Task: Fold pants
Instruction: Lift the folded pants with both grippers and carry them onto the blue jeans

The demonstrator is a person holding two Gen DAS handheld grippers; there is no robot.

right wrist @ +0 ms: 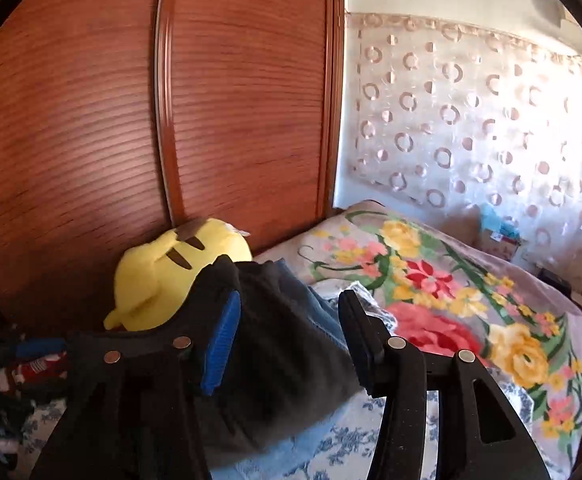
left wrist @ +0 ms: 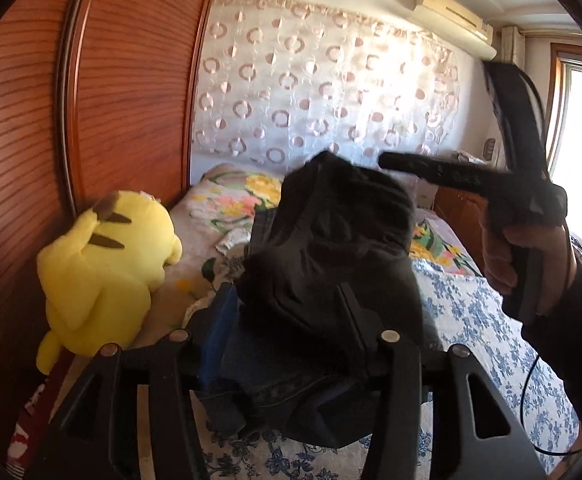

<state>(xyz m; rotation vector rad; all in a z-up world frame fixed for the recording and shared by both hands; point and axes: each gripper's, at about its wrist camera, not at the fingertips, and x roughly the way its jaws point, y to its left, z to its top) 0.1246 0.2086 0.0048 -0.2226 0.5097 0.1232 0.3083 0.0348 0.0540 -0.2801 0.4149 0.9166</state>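
Note:
Dark folded pants (left wrist: 327, 256) with a blue denim layer underneath are bundled between the fingers of my left gripper (left wrist: 287, 320), which is shut on them and holds them above the bed. My right gripper (right wrist: 291, 336) is open, with the dark pants (right wrist: 283, 344) lying between its blue-padded left finger (right wrist: 221, 344) and its right finger without being pinched. In the left wrist view the right gripper (left wrist: 443, 170) shows at the upper right, held by a hand, its fingers reaching toward the top of the bundle.
A yellow plush toy (left wrist: 103, 272) leans against the wooden wardrobe (left wrist: 123, 80) on the left. The bed has a blue-flowered sheet (left wrist: 487, 320) and a floral blanket (right wrist: 443, 288). A patterned curtain (left wrist: 323, 92) hangs behind. Clothes lie at the lower left (right wrist: 15, 376).

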